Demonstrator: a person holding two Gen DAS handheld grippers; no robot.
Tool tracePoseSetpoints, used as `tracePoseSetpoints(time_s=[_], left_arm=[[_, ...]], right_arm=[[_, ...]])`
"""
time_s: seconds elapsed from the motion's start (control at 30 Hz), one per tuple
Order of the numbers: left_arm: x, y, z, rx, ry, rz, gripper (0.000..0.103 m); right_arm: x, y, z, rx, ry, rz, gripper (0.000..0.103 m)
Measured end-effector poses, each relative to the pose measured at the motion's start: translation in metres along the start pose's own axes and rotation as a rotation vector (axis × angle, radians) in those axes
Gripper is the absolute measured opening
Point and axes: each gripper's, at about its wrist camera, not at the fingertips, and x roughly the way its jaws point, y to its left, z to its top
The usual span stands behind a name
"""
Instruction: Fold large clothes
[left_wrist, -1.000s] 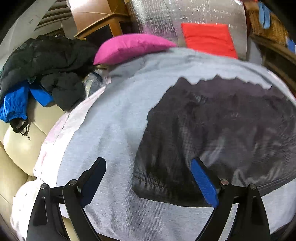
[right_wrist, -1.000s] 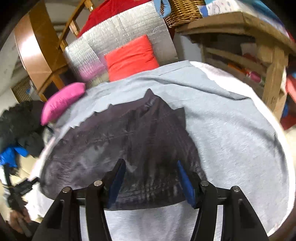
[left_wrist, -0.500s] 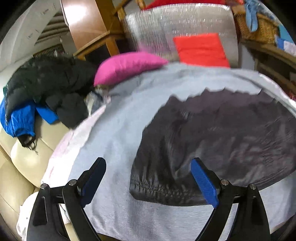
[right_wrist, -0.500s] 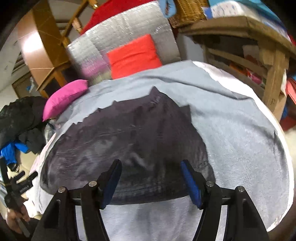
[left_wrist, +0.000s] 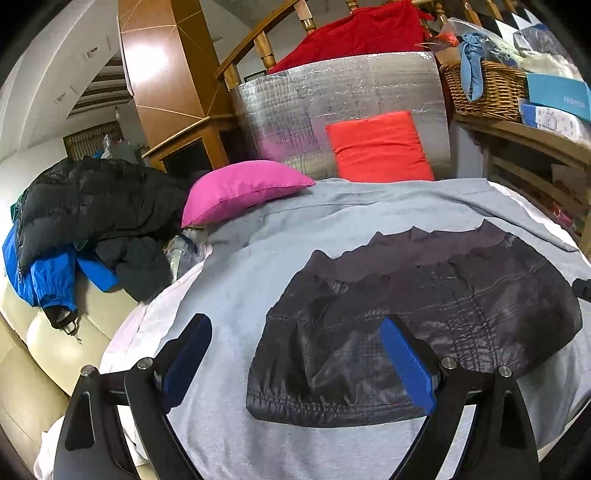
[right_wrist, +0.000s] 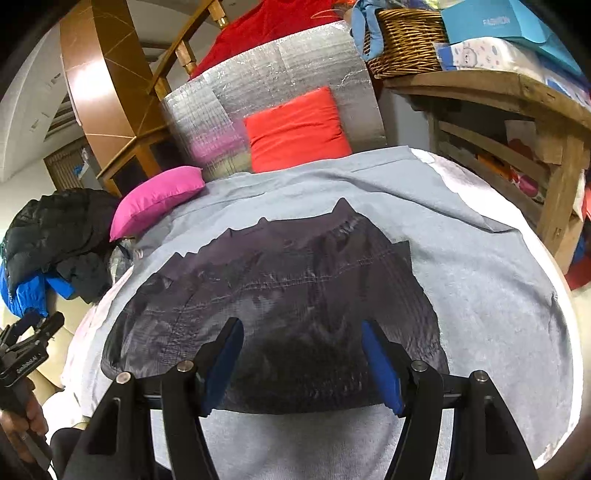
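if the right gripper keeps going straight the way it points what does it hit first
Most likely the dark garment spread on the grey sheet; the open right gripper aims down at it, though depth is unclear.

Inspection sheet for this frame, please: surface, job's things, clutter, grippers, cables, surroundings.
Surface: grey sheet spread flat, white cover showing at its edges.
Job's things: dark garment lying folded on the sheet, hem nearest the cameras.
Clutter: pink cushion, red cushion, black jacket piled over a blue one.
Grippers: left gripper open, empty; right gripper open, empty, above the garment.
Cables: nothing seen.
Surroundings: silver foil panel, wicker basket, wooden shelves.
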Motion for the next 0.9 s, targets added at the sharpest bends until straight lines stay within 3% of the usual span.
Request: tracePoseSetpoints(time_s=[0.23,0.4,0.67,0.8,0.9], left_arm=[[0.012,-0.013,0.004,0.006,0.012,-0.004,0.093],[0.006,-0.015,0.009,0.002,-0.003,-0.008,0.093],[-0.037,-0.006,0.017,-0.024,-0.054,-0.013,0.093],[-0.069,0.0,0.024,-0.043,-0.065,0.049,0.103],[-0.101,0.002,0.029,-0.059,-0.137,0.066,0.103]], right_arm=[[0.02,0.003,0.003,-0.033,0.02,-0.014,0.069],[0.012,0.012,0.01,-0.045,-0.014,-0.005,0.069],[-0.047,0.058,0.02,-0.127,-0.111,-0.089,0.073],[-0.089,0.079,0.01,-0.153,-0.186,-0.133,0.073],[-0.116,0.095,0.002,-0.17,-0.224,-0.129,0.078]])
